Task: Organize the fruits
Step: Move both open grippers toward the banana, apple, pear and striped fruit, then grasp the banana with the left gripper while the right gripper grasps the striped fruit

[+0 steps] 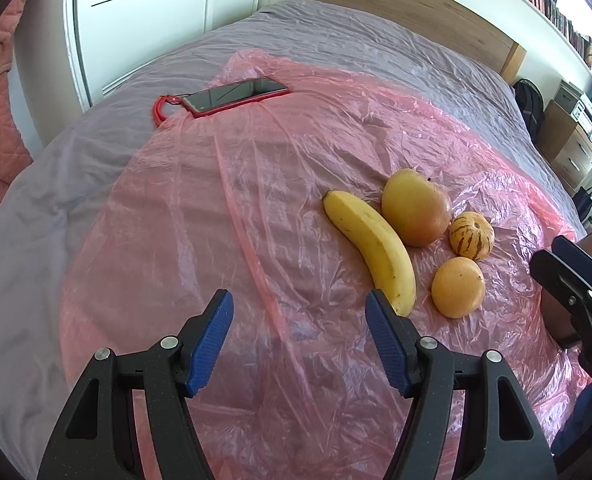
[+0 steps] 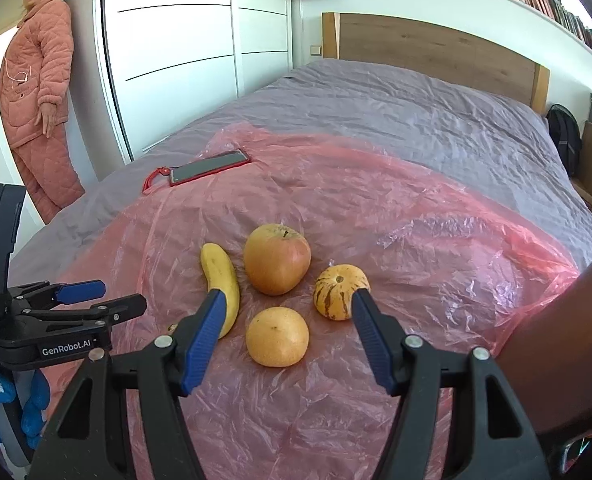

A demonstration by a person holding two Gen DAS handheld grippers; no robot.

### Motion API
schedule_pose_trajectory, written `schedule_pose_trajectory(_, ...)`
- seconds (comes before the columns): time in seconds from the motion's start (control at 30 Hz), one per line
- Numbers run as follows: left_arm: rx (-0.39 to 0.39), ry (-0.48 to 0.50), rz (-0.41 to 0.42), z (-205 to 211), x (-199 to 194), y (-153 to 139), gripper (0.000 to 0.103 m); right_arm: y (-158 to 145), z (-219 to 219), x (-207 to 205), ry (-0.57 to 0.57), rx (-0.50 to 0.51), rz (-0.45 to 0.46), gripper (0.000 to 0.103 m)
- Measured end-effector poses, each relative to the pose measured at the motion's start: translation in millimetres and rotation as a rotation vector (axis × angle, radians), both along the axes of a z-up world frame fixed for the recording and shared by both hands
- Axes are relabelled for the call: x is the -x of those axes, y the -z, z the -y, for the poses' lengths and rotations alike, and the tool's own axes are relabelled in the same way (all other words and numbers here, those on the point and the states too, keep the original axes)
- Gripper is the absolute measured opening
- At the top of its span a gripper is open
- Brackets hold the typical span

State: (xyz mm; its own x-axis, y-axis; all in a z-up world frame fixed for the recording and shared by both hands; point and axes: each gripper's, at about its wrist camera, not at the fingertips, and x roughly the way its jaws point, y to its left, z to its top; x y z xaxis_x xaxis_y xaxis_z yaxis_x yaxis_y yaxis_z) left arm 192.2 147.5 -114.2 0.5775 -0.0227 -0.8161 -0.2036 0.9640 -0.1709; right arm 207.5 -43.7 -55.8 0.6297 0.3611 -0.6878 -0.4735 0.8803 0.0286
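Four fruits lie close together on a pink plastic sheet [image 2: 415, 272]: a banana [image 2: 222, 280], a yellow-red apple [image 2: 276, 258], a striped yellow melon-like fruit [image 2: 337, 290] and an orange [image 2: 277, 337]. My right gripper [image 2: 288, 295] hangs over them, open wide; the orange shows between its blue pads, untouched. My left gripper [image 1: 299, 298] is open over bare plastic, just left of the banana [image 1: 371, 248]. Its right fingertip overlaps the banana's near end in view. The apple [image 1: 415, 212], striped fruit [image 1: 471, 236] and orange [image 1: 457, 286] lie further right.
A phone in a red case [image 1: 236, 96] with a red strap lies at the sheet's far left edge. The sheet covers a grey bed [image 2: 415, 112] with a wooden headboard [image 2: 435, 48]. A person in pink pyjamas [image 2: 40, 92] stands by the door at left.
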Motion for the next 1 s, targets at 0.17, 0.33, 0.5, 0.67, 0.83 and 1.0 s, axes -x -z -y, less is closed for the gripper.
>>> schedule_pose_trajectory(0.17, 0.016, 0.050, 0.010, 11, -13, 3, 0.063, 13, 6, -17, 0.035, 0.000, -0.021, 0.102)
schedule_pose_trajectory(0.33, 0.006, 0.102, 0.000, 34, -32, 9, 0.063, 27, 19, -32, 0.079, 0.011, -0.041, 0.102)
schedule_pose_trajectory(0.5, -0.009, 0.121, -0.026, 51, -49, 16, 0.063, 40, 21, -54, 0.090, 0.028, -0.070, 0.102)
schedule_pose_trajectory(0.67, -0.024, 0.111, -0.069, 56, -62, 30, 0.063, 57, 14, -76, 0.077, 0.065, -0.115, 0.102)
schedule_pose_trajectory(0.83, -0.030, 0.106, -0.090, 59, -69, 41, 0.062, 71, 2, -91, 0.042, 0.105, -0.146, 0.102)
schedule_pose_trajectory(1.0, -0.054, 0.107, -0.099, 63, -74, 47, 0.059, 83, -5, -102, 0.017, 0.119, -0.186, 0.096)
